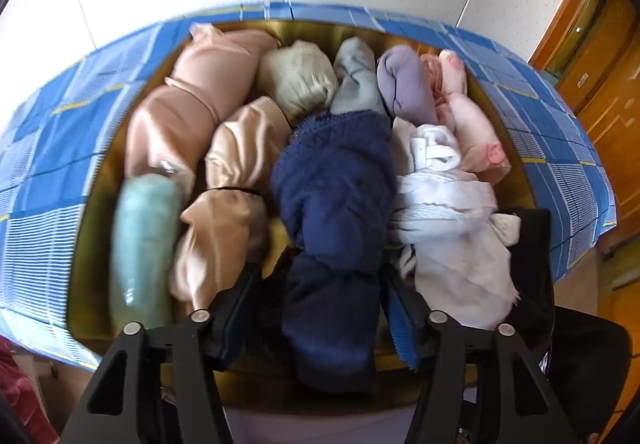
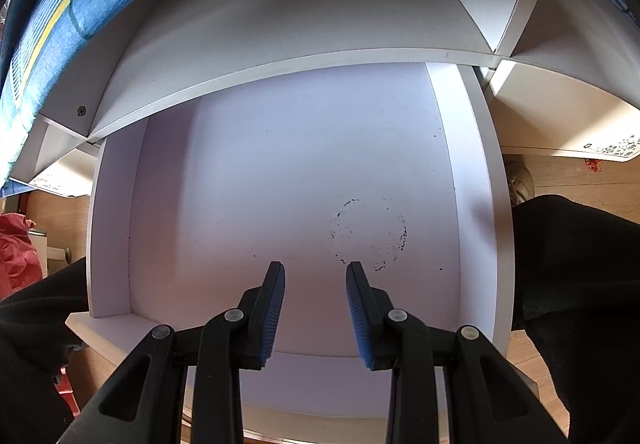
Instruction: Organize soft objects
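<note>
In the left wrist view a gold-coloured tray [image 1: 94,179] on a blue checked cloth [image 1: 48,147] holds several rolled soft items side by side. A navy fleece roll [image 1: 336,183] lies in the middle, between the fingers of my left gripper [image 1: 318,270]. Its jaws stand apart around the roll's near end, and the left pad shows a gap to the fabric. Beside the navy roll lie a peach satin roll [image 1: 228,211] and a white bundle [image 1: 448,236]. My right gripper [image 2: 314,264] hangs over a bare white compartment [image 2: 320,163], jaws close together with nothing between them.
The tray also holds a mint roll [image 1: 140,244], a pink satin roll [image 1: 180,111], beige [image 1: 300,79], grey [image 1: 356,79], lilac [image 1: 408,83] and pale pink [image 1: 472,115] rolls. A white wall stands behind, wooden furniture [image 1: 600,83] at right. Black clothing [image 2: 580,284] flanks the white shelf unit.
</note>
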A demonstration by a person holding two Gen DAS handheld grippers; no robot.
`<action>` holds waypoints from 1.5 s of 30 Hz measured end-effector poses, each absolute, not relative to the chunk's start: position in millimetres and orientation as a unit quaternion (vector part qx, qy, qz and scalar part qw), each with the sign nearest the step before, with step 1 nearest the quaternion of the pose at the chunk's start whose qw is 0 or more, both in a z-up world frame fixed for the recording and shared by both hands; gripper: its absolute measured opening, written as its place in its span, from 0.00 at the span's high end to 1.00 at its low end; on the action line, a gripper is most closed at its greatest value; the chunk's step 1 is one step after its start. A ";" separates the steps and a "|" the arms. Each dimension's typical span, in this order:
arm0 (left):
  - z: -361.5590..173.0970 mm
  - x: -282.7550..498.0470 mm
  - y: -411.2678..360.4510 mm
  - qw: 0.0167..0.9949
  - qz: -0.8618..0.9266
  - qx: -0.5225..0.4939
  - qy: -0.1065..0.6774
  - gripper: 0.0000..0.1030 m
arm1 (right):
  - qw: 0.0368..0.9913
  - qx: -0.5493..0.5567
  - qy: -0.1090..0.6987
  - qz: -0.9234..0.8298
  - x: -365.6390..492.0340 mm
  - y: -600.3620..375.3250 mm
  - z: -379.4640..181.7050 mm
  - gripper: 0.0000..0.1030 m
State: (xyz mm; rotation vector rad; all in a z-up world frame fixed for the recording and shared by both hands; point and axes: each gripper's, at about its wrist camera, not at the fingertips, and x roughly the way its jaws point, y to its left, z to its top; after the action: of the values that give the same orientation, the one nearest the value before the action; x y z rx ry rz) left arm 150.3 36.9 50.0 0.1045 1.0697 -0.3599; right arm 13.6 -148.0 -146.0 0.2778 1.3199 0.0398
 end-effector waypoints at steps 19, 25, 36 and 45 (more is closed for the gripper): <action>52.1 158.0 25.0 0.856 -0.160 0.091 0.482 0.62 | 0.783 0.127 0.609 0.023 13.4 -147.7 -142.8 0.70; 75.0 113.3 51.3 0.888 -0.177 0.036 0.423 0.25 | 0.784 0.117 0.610 0.024 12.4 -144.6 -140.9 0.70; 56.6 10.6 109.3 0.902 -0.150 -0.041 0.402 0.00 | 0.823 0.064 0.563 0.051 -11.0 -126.5 -92.6 0.47; 46.1 -60.3 121.6 0.909 -0.118 -0.030 0.399 0.00 | 0.878 0.033 0.474 0.057 -57.0 -105.6 -18.4 0.25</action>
State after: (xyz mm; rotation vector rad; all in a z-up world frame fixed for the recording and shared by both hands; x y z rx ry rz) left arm -60.3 121.6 46.1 -0.0616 0.8237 -0.2443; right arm -57.0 -105.6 -18.4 0.0679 0.9882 0.1193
